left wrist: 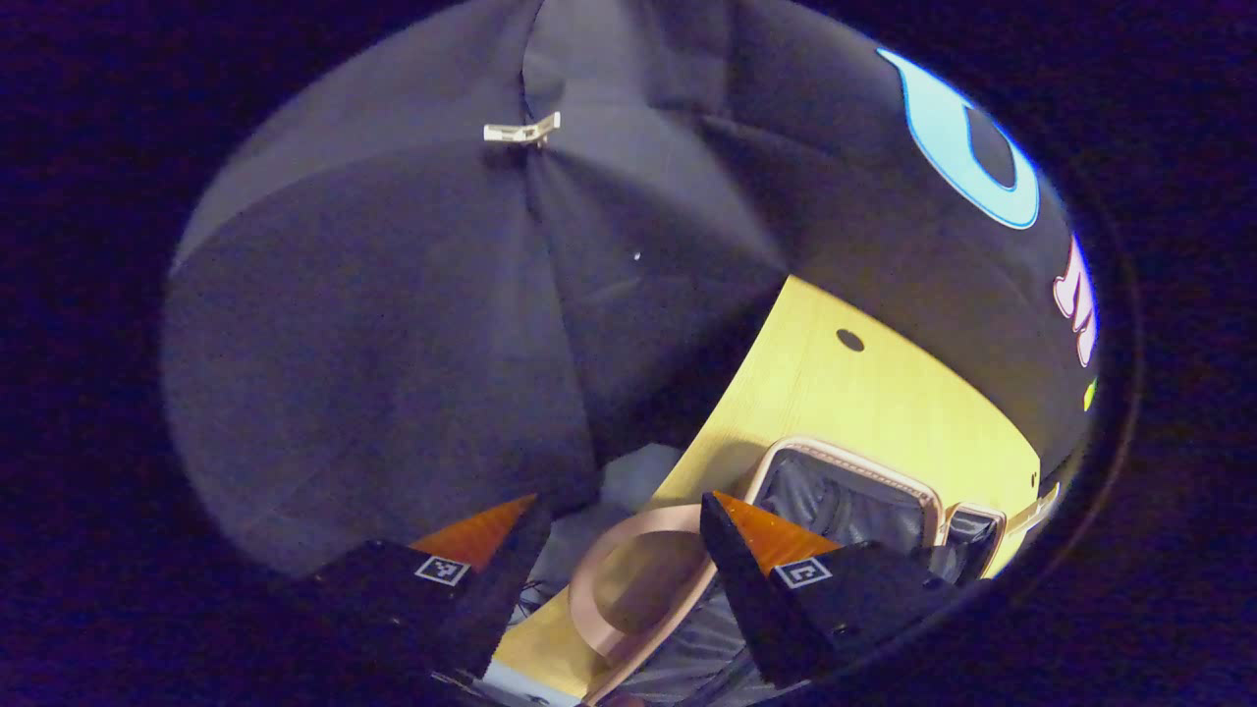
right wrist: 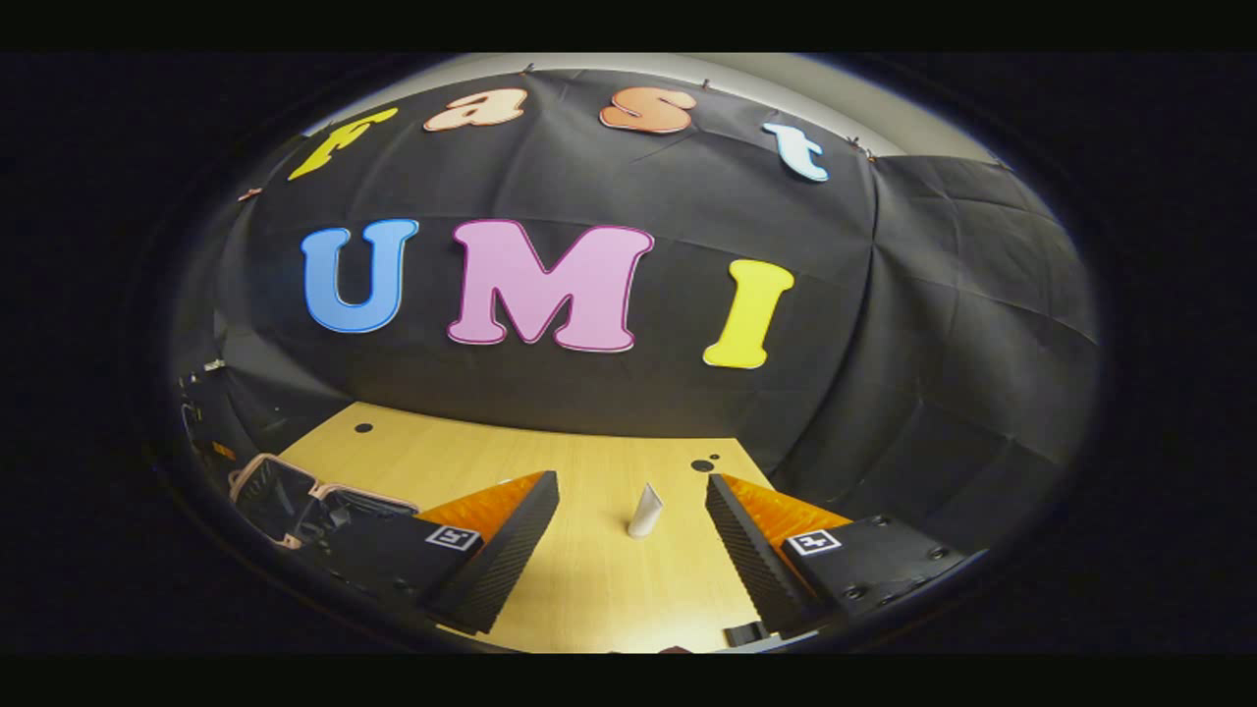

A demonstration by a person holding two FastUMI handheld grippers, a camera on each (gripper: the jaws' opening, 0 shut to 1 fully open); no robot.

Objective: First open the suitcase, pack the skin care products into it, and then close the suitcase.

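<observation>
Two grippers: left gripper [left wrist: 619,535] and right gripper [right wrist: 632,506] both stand wide open, holding nothing.
Suitcase: open on the table [right wrist: 589,579], far left in the right gripper view [right wrist: 280,491]; its handle [left wrist: 628,579] lies near.
Tube: one small white tube [right wrist: 645,511], maybe standing up, right ahead.
Tip: come straight, close softly around its middle.

A recording booth, not a lived-in room.
Black cloth wall [right wrist: 933,324], clipped at its seams, rises directly behind the pale wooden bench [right wrist: 589,491].
</observation>
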